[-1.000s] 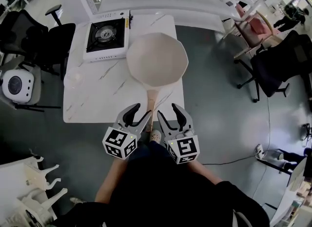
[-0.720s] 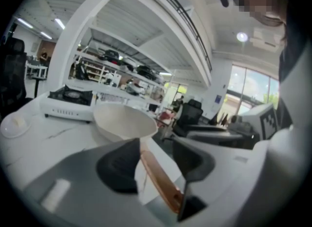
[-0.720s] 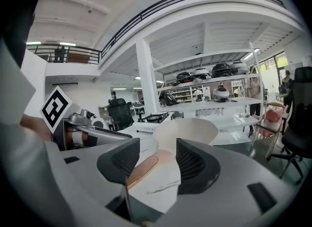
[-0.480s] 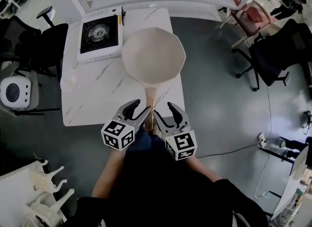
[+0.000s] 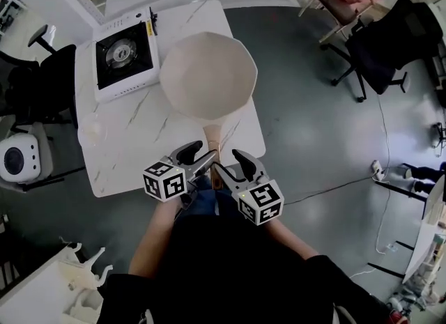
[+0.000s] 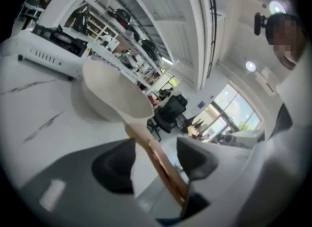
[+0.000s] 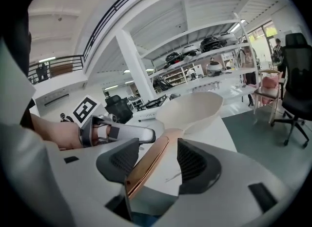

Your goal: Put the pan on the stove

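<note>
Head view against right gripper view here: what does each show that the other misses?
Only the head view: the whole table from above, the pan sitting beside the stove rather than on it, and a round white appliance on the floor.
Only the right gripper view: the pan handle running between the right tool's opening jaws, clear of one pad.
Both: pan, stove, handle and the left tool, its jaws also opening around the handle.
</note>
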A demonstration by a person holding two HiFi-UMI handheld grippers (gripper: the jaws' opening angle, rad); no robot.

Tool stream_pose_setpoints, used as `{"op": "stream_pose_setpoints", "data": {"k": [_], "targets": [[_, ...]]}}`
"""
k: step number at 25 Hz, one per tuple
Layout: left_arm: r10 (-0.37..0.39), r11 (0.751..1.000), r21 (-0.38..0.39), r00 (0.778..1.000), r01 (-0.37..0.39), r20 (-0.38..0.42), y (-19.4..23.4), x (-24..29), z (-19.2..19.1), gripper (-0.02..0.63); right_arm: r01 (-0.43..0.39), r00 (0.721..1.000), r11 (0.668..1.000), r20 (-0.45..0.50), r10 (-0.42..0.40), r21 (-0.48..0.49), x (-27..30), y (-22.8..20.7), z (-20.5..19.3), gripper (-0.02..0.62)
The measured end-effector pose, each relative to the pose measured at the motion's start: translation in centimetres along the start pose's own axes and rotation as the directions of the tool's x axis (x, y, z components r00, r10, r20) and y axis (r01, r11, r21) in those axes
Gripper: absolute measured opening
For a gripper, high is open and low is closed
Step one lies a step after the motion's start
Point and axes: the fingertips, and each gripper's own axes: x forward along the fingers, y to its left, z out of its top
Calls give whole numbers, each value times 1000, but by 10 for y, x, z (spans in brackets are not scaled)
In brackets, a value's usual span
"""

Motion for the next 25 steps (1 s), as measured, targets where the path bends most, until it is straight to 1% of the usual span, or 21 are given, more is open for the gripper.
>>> {"op": "stream_pose_setpoints", "data": {"k": [2, 4, 6, 9, 12, 14, 16, 19, 21, 23, 25], "targets": [[-43, 998, -47, 999, 42, -17, 3, 4, -2, 259, -33, 999, 999, -31, 34, 30, 4, 2, -7, 215], [-83, 993, -85, 996, 80, -36, 5, 7, -5, 266, -67, 995, 994, -63, 72, 80, 9, 4, -15, 224], [-133, 984, -130, 989, 125, -59, 6, 11, -9, 277, -96, 990, 986, -90, 109, 138, 13, 6, -23, 229], [-234, 956, -204, 968, 212, -88, 3, 18, -16, 285, -136, 979, 967, -123, 165, 216, 16, 8, -34, 230], [-317, 928, -240, 942, 284, -111, -1, 26, -20, 285, -187, 959, 947, -159, 234, 261, 21, 10, -46, 232], [-352, 919, -237, 926, 314, -137, -3, 31, -23, 285, -230, 942, 925, -168, 289, 302, 24, 13, -51, 235], [-379, 910, -238, 913, 338, -153, -5, 34, -24, 285, -276, 922, 895, -168, 350, 350, 28, 16, -52, 235], [-423, 890, -254, 893, 378, -152, -7, 38, -25, 285, -351, 877, 855, -186, 443, 382, 31, 26, -55, 235], [-449, 880, -252, 878, 403, -163, -10, 42, -26, 285, -385, 851, 830, -194, 489, 404, 34, 31, -57, 235], [-467, 875, -241, 864, 420, -189, -13, 45, -30, 285, -410, 832, 805, -186, 523, 429, 37, 33, -58, 235], [-474, 874, -230, 855, 428, -210, -14, 48, -34, 285, -439, 808, 778, -181, 560, 449, 41, 36, -59, 235]]}}
